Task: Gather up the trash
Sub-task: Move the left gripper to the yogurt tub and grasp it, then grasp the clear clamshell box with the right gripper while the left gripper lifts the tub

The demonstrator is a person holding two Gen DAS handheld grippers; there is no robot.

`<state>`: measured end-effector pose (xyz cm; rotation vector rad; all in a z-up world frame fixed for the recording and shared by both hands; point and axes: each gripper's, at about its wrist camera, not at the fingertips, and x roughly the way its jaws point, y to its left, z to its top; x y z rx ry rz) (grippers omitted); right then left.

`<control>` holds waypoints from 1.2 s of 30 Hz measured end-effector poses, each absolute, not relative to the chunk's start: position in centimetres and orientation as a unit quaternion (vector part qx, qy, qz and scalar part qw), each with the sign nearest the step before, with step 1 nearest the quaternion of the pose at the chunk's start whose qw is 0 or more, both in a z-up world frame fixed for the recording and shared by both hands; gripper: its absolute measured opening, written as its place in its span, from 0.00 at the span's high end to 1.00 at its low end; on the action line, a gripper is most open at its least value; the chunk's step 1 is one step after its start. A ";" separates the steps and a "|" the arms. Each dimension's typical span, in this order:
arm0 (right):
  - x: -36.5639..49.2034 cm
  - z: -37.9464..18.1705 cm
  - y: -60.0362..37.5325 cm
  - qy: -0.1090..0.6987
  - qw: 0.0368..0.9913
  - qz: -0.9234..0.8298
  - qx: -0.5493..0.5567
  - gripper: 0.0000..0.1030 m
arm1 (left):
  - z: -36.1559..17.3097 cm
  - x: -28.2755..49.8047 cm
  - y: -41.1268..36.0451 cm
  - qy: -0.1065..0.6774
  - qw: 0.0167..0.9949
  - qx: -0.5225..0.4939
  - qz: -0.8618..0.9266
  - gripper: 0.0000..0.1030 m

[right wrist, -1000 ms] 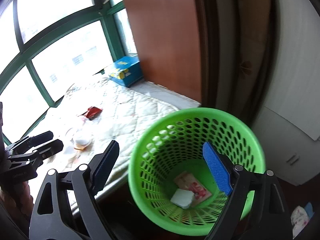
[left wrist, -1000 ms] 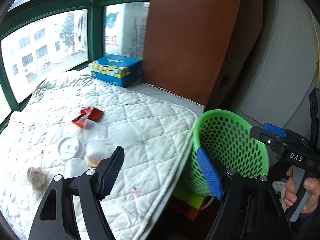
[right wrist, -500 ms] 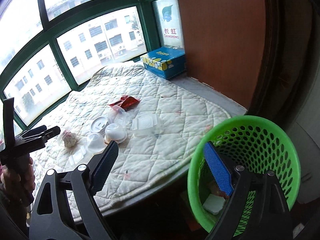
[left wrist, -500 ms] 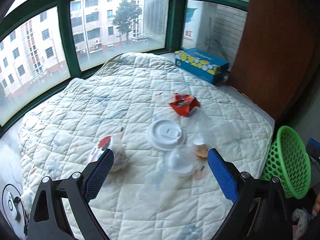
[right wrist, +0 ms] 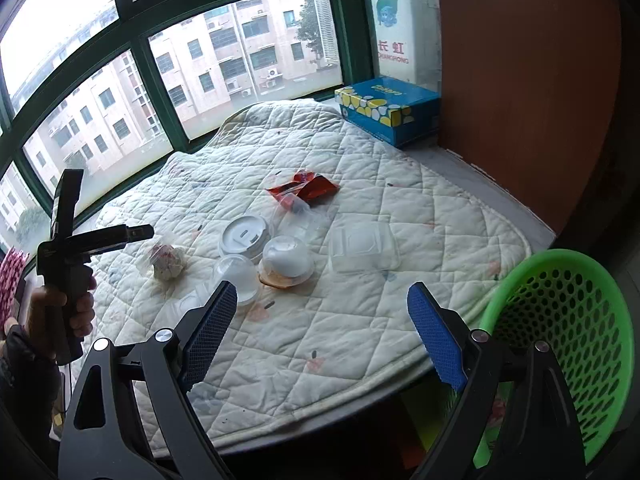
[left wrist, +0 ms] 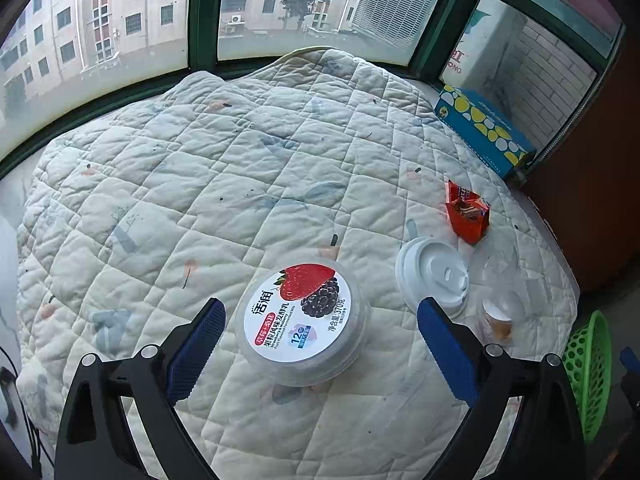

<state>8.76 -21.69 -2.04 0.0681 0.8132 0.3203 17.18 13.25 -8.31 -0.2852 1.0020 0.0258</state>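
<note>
Trash lies on a white quilted pad (left wrist: 200,184). A clear yogurt tub (left wrist: 300,320) with a strawberry label lies between the open jaws of my left gripper (left wrist: 316,344), untouched. A white cup lid (left wrist: 434,272), a red wrapper (left wrist: 466,214) and a small clear cup (left wrist: 496,316) lie to its right. In the right wrist view my right gripper (right wrist: 320,332) is open and empty above the pad's near edge. The tub (right wrist: 166,260), white lid (right wrist: 242,236), domed cups (right wrist: 286,258), clear clamshell (right wrist: 362,248) and red wrapper (right wrist: 304,190) lie beyond it. My left gripper (right wrist: 136,234) hovers by the tub.
A green mesh basket (right wrist: 568,332) stands off the pad's right edge, also visible in the left wrist view (left wrist: 588,368). A blue tissue box (right wrist: 386,108) sits at the back by a brown panel (right wrist: 520,80). Green-framed windows (right wrist: 132,48) border the far side.
My left gripper has swung away from the basket, across the pad, and down close over the yogurt tub. My right gripper has lifted from above the basket to face the pad.
</note>
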 end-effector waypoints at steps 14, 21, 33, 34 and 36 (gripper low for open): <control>9.8 -4.3 -16.5 0.421 0.886 0.193 0.006 0.16 | -11.9 19.2 14.9 0.511 0.840 -0.184 -0.004 0.09; 10.0 -5.8 -14.5 0.436 0.875 0.210 -0.005 0.16 | -12.4 19.3 14.8 0.506 0.841 -0.190 -0.013 0.14; 10.0 -9.5 -9.5 0.465 0.841 0.278 -0.014 0.16 | -7.9 17.3 15.7 0.463 0.867 -0.184 -0.012 0.15; 10.1 -9.9 -9.0 0.469 0.837 0.283 -0.016 0.16 | -7.4 17.1 15.9 0.459 0.869 -0.182 -0.011 0.15; 10.3 -10.7 -8.1 0.478 0.826 0.297 -0.016 0.16 | -6.6 16.7 16.2 0.453 0.873 -0.180 -0.009 0.15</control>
